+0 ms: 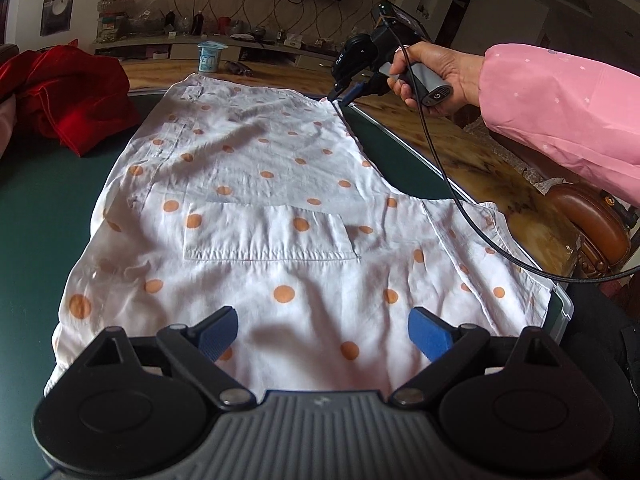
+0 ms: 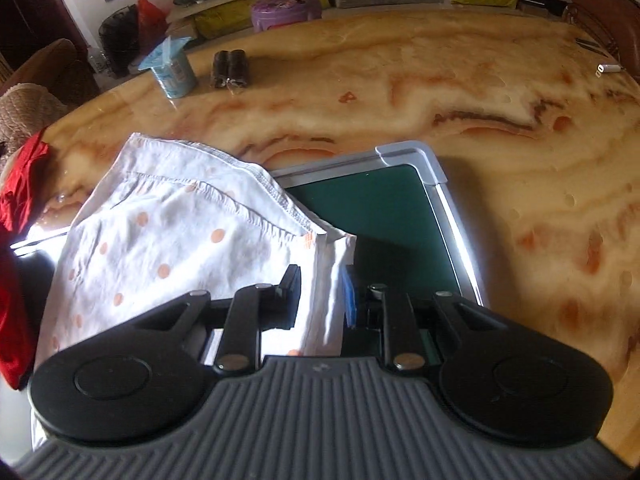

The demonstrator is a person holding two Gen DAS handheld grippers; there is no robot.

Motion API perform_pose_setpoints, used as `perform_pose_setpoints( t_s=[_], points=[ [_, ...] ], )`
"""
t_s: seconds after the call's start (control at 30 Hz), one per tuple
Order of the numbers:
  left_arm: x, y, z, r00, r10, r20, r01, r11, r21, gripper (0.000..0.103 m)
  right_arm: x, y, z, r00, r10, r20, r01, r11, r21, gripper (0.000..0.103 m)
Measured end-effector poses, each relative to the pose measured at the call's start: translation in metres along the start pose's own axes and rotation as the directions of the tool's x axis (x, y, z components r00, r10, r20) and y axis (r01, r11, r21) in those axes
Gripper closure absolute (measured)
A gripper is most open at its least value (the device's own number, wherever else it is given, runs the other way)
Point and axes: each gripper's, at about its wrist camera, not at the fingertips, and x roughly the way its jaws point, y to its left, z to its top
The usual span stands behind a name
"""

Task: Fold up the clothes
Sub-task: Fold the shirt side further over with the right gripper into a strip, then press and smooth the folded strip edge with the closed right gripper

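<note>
A white garment with orange dots (image 1: 280, 184) lies spread flat on a dark green board (image 1: 48, 216). My left gripper (image 1: 323, 330) hovers open over its near part, blue pads wide apart and nothing between them. At the garment's far right corner, a hand in a pink sleeve holds my right gripper (image 1: 340, 94). In the right wrist view that gripper (image 2: 322, 294) is shut on a fold of the white dotted cloth (image 2: 168, 232), lifted over the board's metal-framed corner (image 2: 416, 160).
A red garment (image 1: 68, 96) is heaped at the board's left. On the marble table (image 2: 440, 92) stand a blue paper cup (image 2: 172, 68) and a dark bundle (image 2: 231, 69). A black cable (image 1: 452, 184) trails over the garment's right side. A brown chair (image 1: 588, 220) stands at the right.
</note>
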Motion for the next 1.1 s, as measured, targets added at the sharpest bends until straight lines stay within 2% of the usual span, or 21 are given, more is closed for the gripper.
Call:
perform_pose_setpoints(
  t_s=[0.23, 0.33, 0.53, 0.57, 0.6, 0.7, 0.83, 1.1],
  points=[
    [0.000, -0.002, -0.002, 1.000, -0.002, -0.002, 0.002, 1.000, 0.003, 0.007, 0.013, 0.004, 0.001, 0.999, -0.035, -0.025, 0.035, 0.999, 0.008, 0.077],
    [0.002, 0.001, -0.004, 1.000, 0.006, -0.009, -0.006, 1.000, -0.006, 0.007, 0.011, 0.005, -0.001, 0.999, -0.042, 0.011, 0.042, 0.999, -0.010, 0.077],
    [0.003, 0.001, -0.005, 1.000, 0.010, -0.008, -0.010, 1.000, -0.001, 0.007, 0.016, 0.005, 0.000, 1.000, -0.027, 0.005, 0.028, 0.999, -0.017, 0.077],
    [0.003, 0.000, -0.005, 1.000, 0.012, -0.009, -0.012, 1.000, 0.002, 0.007, 0.016, 0.005, 0.000, 1.000, -0.026, 0.005, 0.027, 0.999, -0.019, 0.081],
    [0.003, 0.000, -0.005, 1.000, 0.012, -0.010, -0.012, 1.000, 0.002, 0.007, 0.017, 0.005, -0.001, 1.000, -0.030, 0.002, 0.030, 0.999, -0.024, 0.093],
    [0.003, 0.000, -0.005, 1.000, 0.014, -0.011, -0.014, 1.000, 0.002, 0.007, 0.016, 0.005, -0.002, 0.999, -0.039, 0.018, 0.039, 0.999, -0.030, 0.101],
    [0.003, 0.000, -0.004, 1.000, 0.013, -0.015, -0.013, 1.000, 0.000, 0.007, 0.004, 0.000, -0.002, 0.998, -0.033, 0.059, 0.034, 0.999, -0.023, 0.101],
    [0.001, -0.001, -0.007, 1.000, 0.015, -0.019, -0.014, 1.000, 0.019, 0.007, 0.004, -0.018, -0.004, 0.998, -0.033, 0.061, 0.032, 0.999, 0.014, 0.099]
  ],
)
